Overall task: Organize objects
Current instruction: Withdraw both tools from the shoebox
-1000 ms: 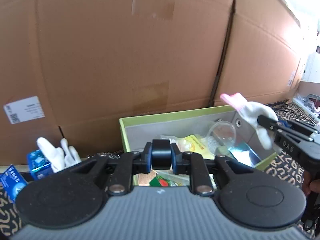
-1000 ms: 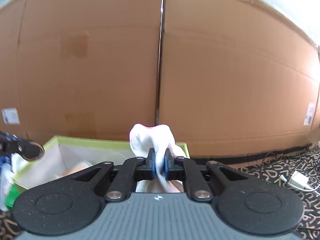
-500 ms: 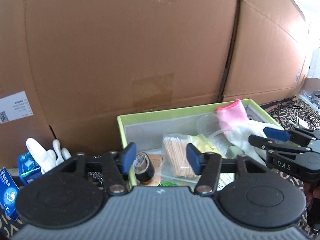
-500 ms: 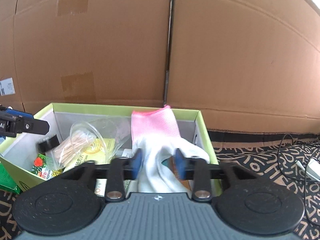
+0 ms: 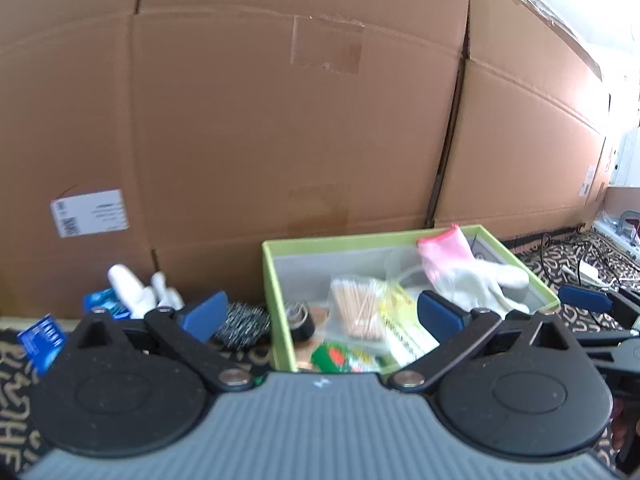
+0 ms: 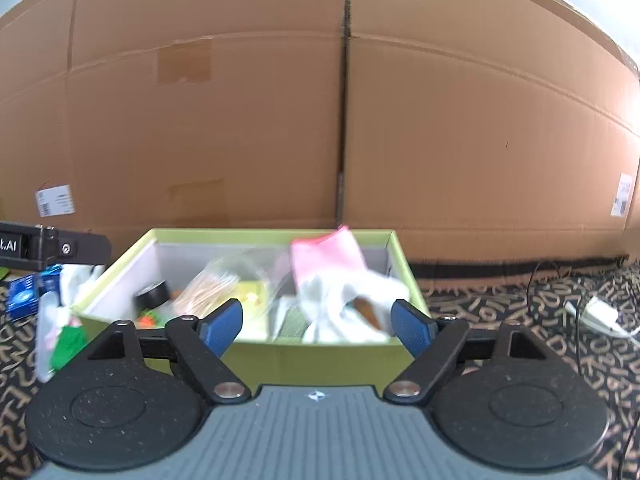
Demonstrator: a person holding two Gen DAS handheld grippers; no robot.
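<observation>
Green box (image 5: 404,236) already holds the pink-cuffed glove (image 5: 468,270), tape roll and cotton swabs; left gripper (image 5: 320,316) and right gripper (image 6: 316,326) jaws opening, empty; second glove (image 5: 136,294) and scourer (image 5: 240,322) remain outside.

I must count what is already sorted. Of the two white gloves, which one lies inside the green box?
The glove with the pink cuff lies inside the green box. The plain white glove stays outside, left of it.
</observation>
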